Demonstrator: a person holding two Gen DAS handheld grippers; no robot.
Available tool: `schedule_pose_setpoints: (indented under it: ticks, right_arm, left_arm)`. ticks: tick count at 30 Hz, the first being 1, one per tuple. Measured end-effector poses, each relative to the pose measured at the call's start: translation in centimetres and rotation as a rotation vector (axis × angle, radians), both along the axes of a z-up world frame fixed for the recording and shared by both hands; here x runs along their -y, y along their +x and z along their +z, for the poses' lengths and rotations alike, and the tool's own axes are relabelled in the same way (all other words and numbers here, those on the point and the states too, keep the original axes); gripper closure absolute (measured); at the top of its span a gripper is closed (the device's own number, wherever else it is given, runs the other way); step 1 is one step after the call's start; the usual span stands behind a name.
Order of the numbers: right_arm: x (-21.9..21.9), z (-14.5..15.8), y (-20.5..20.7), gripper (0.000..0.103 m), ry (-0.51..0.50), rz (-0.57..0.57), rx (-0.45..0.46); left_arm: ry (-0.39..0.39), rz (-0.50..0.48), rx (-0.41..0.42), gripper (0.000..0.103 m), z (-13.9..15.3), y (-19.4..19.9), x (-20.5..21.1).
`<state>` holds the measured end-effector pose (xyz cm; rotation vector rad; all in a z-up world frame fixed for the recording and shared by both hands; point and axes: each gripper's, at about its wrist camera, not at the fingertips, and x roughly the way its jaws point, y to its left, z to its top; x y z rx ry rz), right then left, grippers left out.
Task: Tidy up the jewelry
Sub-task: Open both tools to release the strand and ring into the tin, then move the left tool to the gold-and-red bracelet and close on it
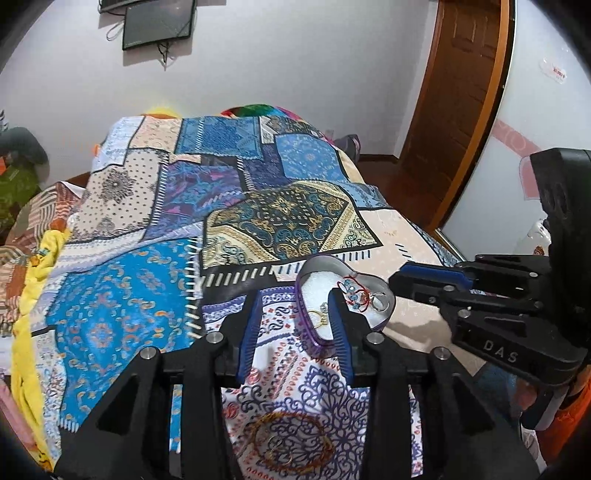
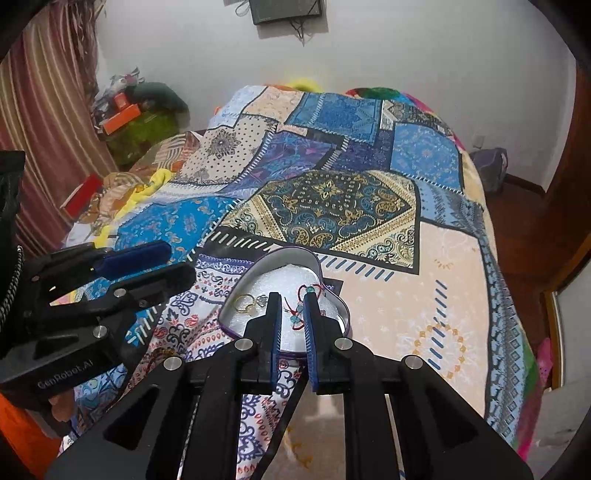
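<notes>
Light: bright, even, soft indoor.
Shadows: faint, beneath the tin [image 2: 334,286].
Blur: slight softness throughout; perhaps motion.
Edges: strong fisheye bending, dark corner vignette.

each camera sits on a gripper and looks forward and down along its two fingers, close over the bed [image 1: 258,206]. the left view looks from the near left, the right view from the near right. both share the heart-shaped tin [image 1: 314,273] [image 2: 291,266], the far wall and the screen [image 1: 159,26] [image 2: 284,11]. each view also sees the other gripper.
</notes>
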<state>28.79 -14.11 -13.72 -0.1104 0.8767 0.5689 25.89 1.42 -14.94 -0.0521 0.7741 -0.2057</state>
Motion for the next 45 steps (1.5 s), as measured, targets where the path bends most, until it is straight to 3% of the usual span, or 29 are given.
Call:
schedule_pose_setpoints:
  ticks: [10, 13, 15, 16, 27, 37, 39, 41, 45]
  right_arm:
    - [-0.2, 2.2, -2.5, 0.089, -0.017, -0.015, 0.05]
    - [-0.5, 2.6, -3.3, 0.073, -0.027, -0.024, 0.072]
    - [-0.6, 3.0, -4.0, 0.05, -0.025, -0.032, 0.108]
    - [-0.6, 3.1, -4.3, 0.049, -0.023, -0.03, 0.12]
    - [-2.9, 1.6, -6.2, 0.049, -0.064, 0.025, 0.097]
    - [-4.3, -2.6, -7.2, 0.049, -0.138, 0.057, 0.015]
    - [-4.4, -3.2, -7.3, 0.049, -0.149, 0.059, 0.001]
    - [-4.2, -3.7, -7.5, 0.049, -0.162, 0.058, -0.006]
    - [-3.9, -4.1, -7.5, 0.049, -0.159, 0.055, -0.022]
  left_arm:
    - [0.038, 0.042, 0.027, 0.057, 1.7, -3.4, -1.9]
    - [0.052, 0.055, 0.028, 0.054, 1.9, -4.5, -2.6]
    - [0.058, 0.062, 0.028, 0.051, 1.9, -5.1, -3.1]
    - [0.064, 0.067, 0.027, 0.05, 1.8, -5.5, -3.4]
    - [0.086, 0.098, -0.057, 0.05, -0.9, -7.9, -6.1]
    - [0.012, 0.06, -0.183, 0.05, -5.5, -7.9, -5.8]
    - [-0.003, 0.052, -0.194, 0.056, -6.2, -7.7, -5.5]
    - [-0.014, 0.042, -0.208, 0.071, -6.6, -7.4, -5.2]
    - [-0.062, 0.039, -0.241, 0.08, -7.4, -6.6, -5.1]
